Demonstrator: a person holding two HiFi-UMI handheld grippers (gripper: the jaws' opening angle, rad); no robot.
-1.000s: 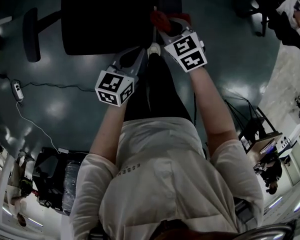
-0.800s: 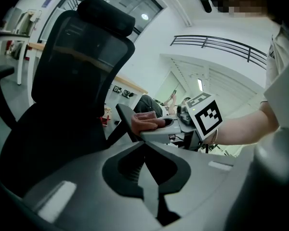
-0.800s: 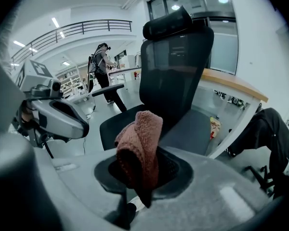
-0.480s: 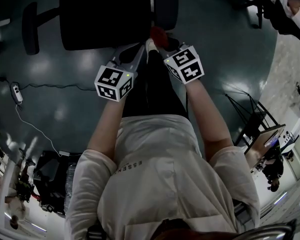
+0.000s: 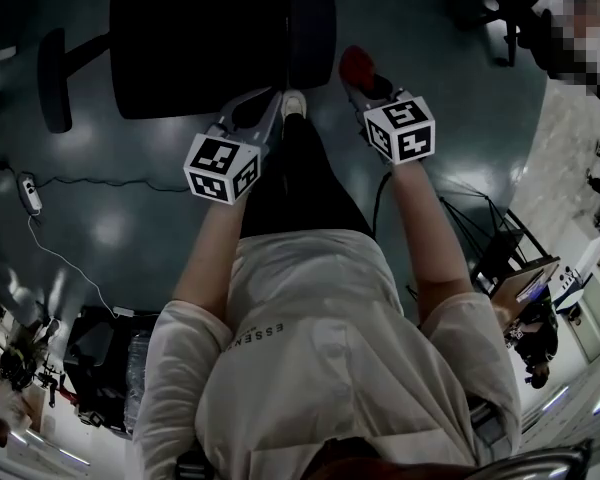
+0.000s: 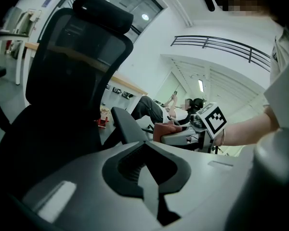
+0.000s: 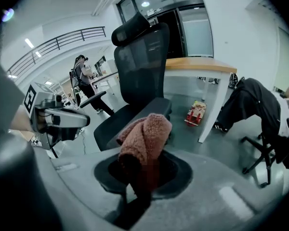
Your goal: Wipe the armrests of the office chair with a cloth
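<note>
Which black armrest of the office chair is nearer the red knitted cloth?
The black armrest right of the seat in the head view, beside the red knitted cloth in the right gripper; the other armrest sits far left.

A: Left gripper?
B: Jaws together, nothing between them. Black office chair close ahead.
A: Beyond?
B: Right gripper clamping red cloth, just beside armrest.

Head view: white shirt carries a print in capitals across the chest, legible as "ESSEN"; the rest is lost in a fold. Marker cubes on left gripper and right gripper carry black-and-white square code patterns.
</note>
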